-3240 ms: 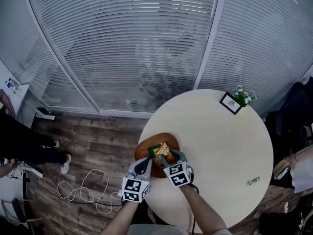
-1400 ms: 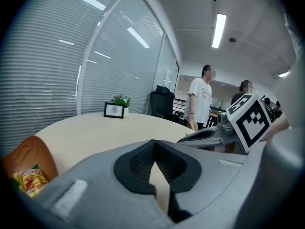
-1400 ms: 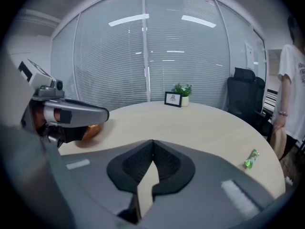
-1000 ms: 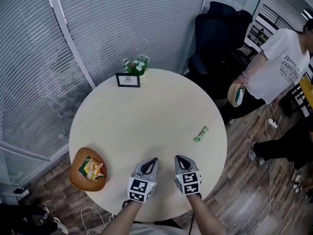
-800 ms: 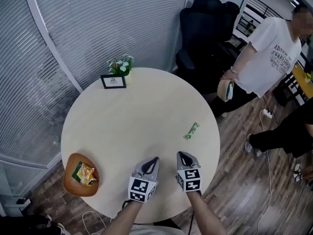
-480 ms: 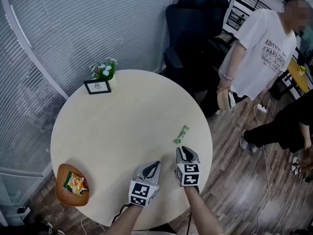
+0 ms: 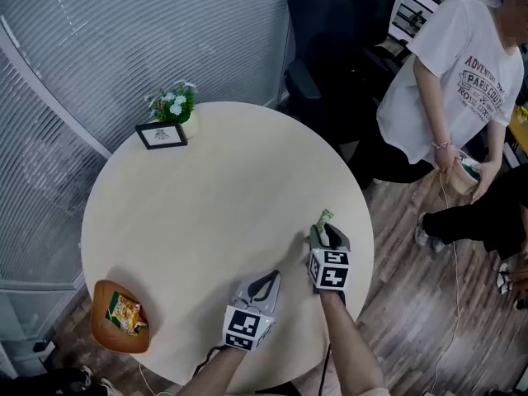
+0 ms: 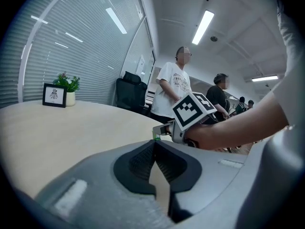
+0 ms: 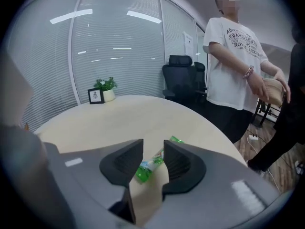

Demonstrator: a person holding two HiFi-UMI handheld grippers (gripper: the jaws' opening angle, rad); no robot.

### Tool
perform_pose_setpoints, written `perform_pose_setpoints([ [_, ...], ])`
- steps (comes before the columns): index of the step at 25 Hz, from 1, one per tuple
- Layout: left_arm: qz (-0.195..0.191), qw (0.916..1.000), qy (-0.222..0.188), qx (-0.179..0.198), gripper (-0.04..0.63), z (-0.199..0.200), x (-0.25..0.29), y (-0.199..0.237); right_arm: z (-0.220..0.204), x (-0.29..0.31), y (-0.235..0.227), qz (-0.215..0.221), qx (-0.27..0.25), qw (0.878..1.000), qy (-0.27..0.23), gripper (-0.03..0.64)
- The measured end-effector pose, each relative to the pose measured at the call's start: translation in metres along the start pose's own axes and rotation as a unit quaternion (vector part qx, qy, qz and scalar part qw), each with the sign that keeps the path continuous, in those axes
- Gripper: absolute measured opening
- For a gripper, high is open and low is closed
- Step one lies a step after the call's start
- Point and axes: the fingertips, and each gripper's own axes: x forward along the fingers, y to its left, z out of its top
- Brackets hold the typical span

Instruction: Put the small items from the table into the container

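Observation:
A small green candy wrapper (image 7: 325,214) lies near the right edge of the round table (image 7: 206,221). My right gripper (image 7: 323,231) is lowered over it, jaws opening. In the right gripper view the wrapper (image 9: 150,165) lies between the two pads (image 9: 125,160), neither pressing on it. My left gripper (image 7: 274,275) hovers over the table's front part, shut and empty (image 8: 155,142). The orange-brown bowl (image 7: 99,320) sits at the front left edge, holding a yellow snack packet (image 7: 124,312).
A framed picture (image 7: 161,134) and a small potted plant (image 7: 172,104) stand at the table's far side. A black office chair (image 7: 330,40) and a person in a white T-shirt (image 7: 450,64) are just beyond the right edge. The table rim runs close by the right gripper.
Both grippers left the bowl, which now holds the snack packet. The right gripper travelled right and forward to the green wrapper, and its jaws went from shut to apart.

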Motion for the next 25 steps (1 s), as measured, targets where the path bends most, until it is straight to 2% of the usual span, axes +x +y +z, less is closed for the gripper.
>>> perform_pose_setpoints([
  [6, 0.003, 1.0, 0.008, -0.003, -0.003, -0.01, -0.01, 0.006, -0.017, 0.018, -0.008, -0.028, 0.008, 0.999, 0.038, 0.141],
  [11, 0.008, 0.9999, 0.007, -0.007, -0.003, -0.009, -0.014, 0.014, -0.027, 0.02, -0.01, -0.043, 0.001, 0.998, 0.051, 0.089],
  [13, 0.012, 0.9999, 0.006, -0.008, -0.003, -0.01, -0.019, 0.017, -0.027, 0.018, -0.008, -0.042, -0.01, 0.998, 0.054, 0.049],
  [20, 0.033, 0.9994, -0.001, -0.011, -0.003, -0.013, -0.043, 0.034, -0.021, 0.007, 0.012, -0.026, -0.031, 0.998, 0.048, 0.025],
  [25, 0.065, 0.9976, -0.017, -0.019, -0.003, -0.007, -0.073, 0.049, -0.004, -0.004, 0.071, 0.022, -0.076, 0.996, 0.028, 0.024],
])
